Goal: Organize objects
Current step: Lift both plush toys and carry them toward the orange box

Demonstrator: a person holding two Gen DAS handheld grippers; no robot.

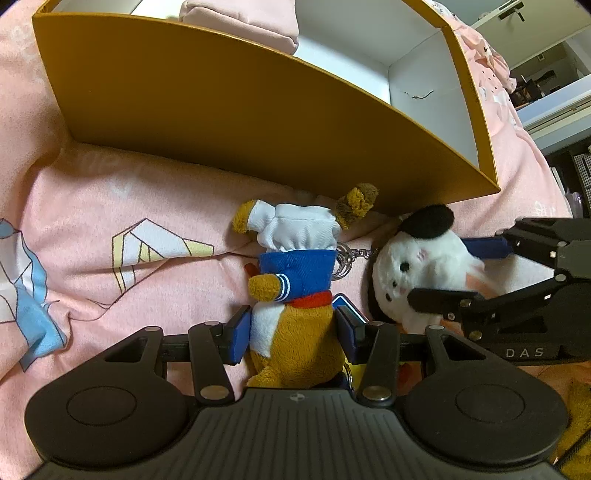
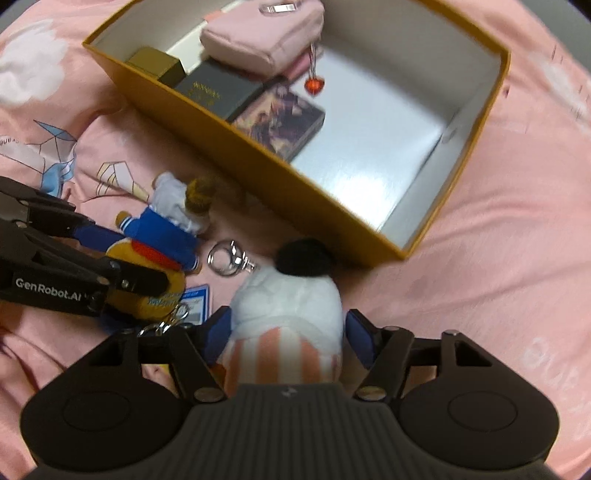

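Partly done: pink pouch (image 2: 264, 35) and small boxes (image 2: 218, 90) already in yellow box (image 2: 258, 162). On bed, left gripper (image 1: 293, 328) clamps sailor plush (image 1: 295, 295); right gripper (image 2: 286, 332) clamps white plush (image 2: 291, 306). Both still outside.

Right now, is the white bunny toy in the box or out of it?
Out. The white bunny toy lies on the pink blanket beside the yellow box, between the right gripper jaws.
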